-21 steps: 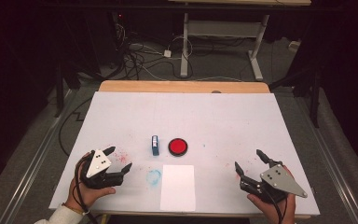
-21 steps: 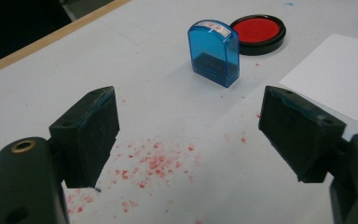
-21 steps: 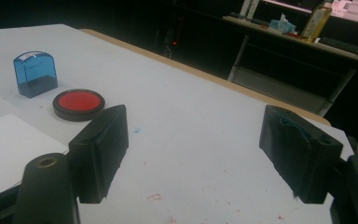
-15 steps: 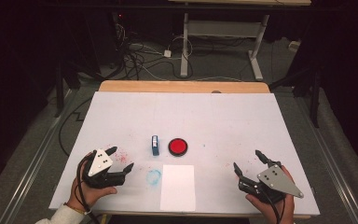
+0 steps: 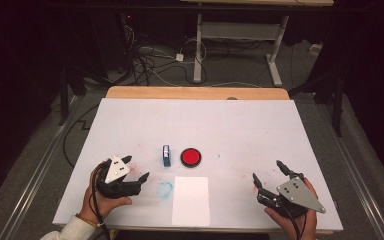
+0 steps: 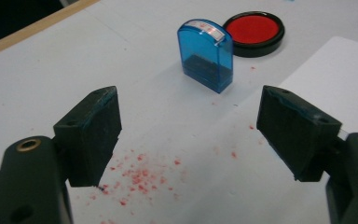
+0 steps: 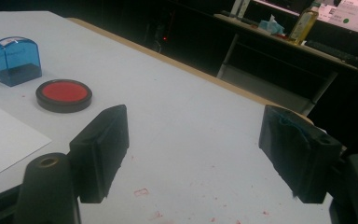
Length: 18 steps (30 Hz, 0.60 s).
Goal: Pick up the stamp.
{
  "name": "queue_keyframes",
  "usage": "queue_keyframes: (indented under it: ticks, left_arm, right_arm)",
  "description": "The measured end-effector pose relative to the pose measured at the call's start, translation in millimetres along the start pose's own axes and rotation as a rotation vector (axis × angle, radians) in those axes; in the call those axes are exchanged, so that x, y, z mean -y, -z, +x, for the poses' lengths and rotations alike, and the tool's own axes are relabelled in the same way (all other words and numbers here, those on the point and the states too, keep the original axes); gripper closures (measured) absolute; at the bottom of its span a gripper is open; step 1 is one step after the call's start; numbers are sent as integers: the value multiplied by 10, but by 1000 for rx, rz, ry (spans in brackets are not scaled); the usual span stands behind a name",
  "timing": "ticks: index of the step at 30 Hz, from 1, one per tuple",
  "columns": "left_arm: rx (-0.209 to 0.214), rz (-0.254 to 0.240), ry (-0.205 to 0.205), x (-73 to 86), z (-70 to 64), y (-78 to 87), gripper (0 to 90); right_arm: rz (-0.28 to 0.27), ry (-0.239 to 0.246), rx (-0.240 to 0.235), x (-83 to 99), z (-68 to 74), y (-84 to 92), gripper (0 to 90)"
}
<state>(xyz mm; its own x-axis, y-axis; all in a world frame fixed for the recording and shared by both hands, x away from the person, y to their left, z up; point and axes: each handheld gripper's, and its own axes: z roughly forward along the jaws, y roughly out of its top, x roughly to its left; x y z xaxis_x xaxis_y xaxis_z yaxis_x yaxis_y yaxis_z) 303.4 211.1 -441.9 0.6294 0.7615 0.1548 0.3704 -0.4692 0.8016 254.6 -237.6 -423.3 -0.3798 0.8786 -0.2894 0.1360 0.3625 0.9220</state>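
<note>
From the high view, the left gripper (image 5: 132,170) rests low at the worktop's (image 5: 240,125) near left, its fingers spread and empty, aimed toward the blue stamp (image 5: 166,155). The right gripper (image 5: 267,171) sits at the near right, fingers likewise apart, holding nothing.

In the left gripper view, the stamp (image 6: 206,54) stands upright ahead of the fingers, between them, the red ink pad (image 6: 253,32) just behind it and a paper sheet (image 6: 340,79) beside the right finger.

In the right gripper view, the open pad (image 7: 64,95) lies beyond the left finger, red ink inside.

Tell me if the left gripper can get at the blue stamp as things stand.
Probably yes. The left gripper has its jaws open and empty, and the stamp stands upright straight ahead of them. Bare table lies between; the ink pad sits behind the stamp and the paper off to one side.
</note>
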Motion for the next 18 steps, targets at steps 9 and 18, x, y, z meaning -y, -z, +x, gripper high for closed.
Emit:
queue_keyframes:
  ticks: [9,18]
  left_arm:
    - [15,-3,55,-208,-55,-172,219]
    - [2,6,104,-387,-97,-372,219]
  right_arm:
    - [10,11,-1,10,26,-25,248]
    - [18,32,2,18,43,-45,248]
